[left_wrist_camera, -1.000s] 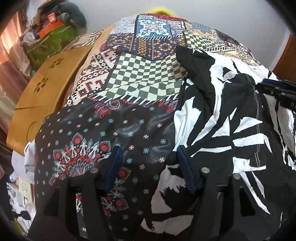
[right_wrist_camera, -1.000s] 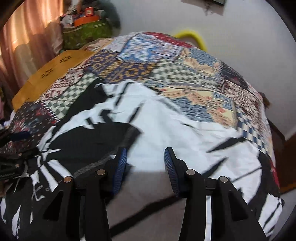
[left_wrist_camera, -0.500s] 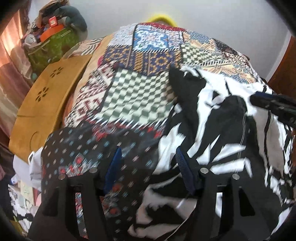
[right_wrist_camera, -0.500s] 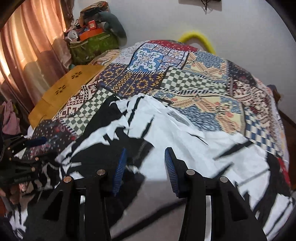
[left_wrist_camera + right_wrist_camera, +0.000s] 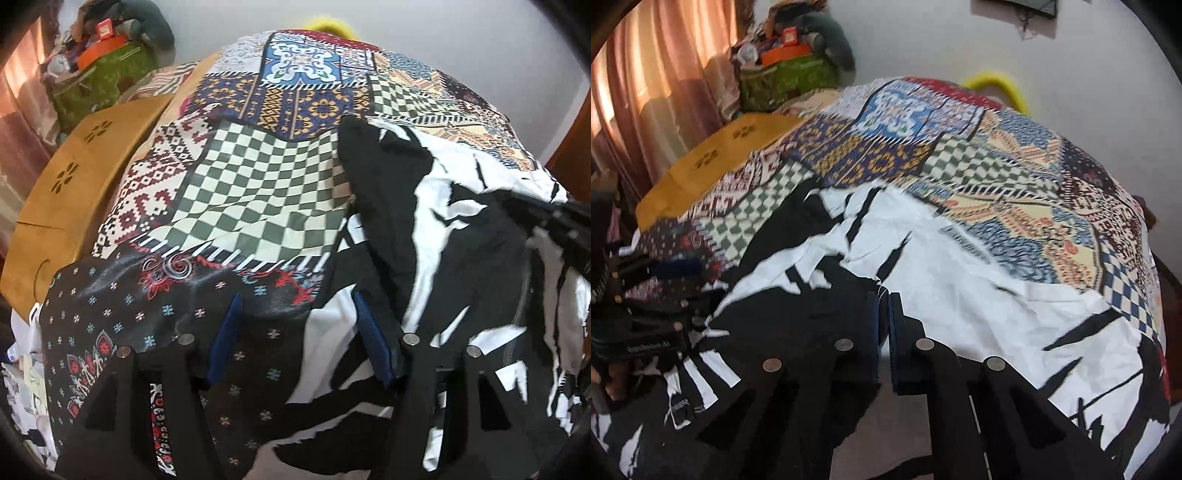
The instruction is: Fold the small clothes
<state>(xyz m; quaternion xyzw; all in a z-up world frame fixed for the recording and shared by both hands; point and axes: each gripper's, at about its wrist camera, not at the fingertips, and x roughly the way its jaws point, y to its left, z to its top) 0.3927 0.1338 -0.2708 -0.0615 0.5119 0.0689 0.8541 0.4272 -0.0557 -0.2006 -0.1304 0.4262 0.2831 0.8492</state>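
Just now: you closed the right gripper on a raised pinch of the black-and-white leaf-print cotton garment; half a second before, its blue pads stood apart over flat cloth.
Right fingers: pressed together, cloth bunched at their tips.
Left gripper: you kept it spread, nothing between the blue pads, hovering over the garment's near edge.
Garment place: it lay crumpled across the near half of the patchwork-print bedspread, beside the checked patch.
Meaning: you had one hold; by my judgement a fold could start once your left hand took the other edge.
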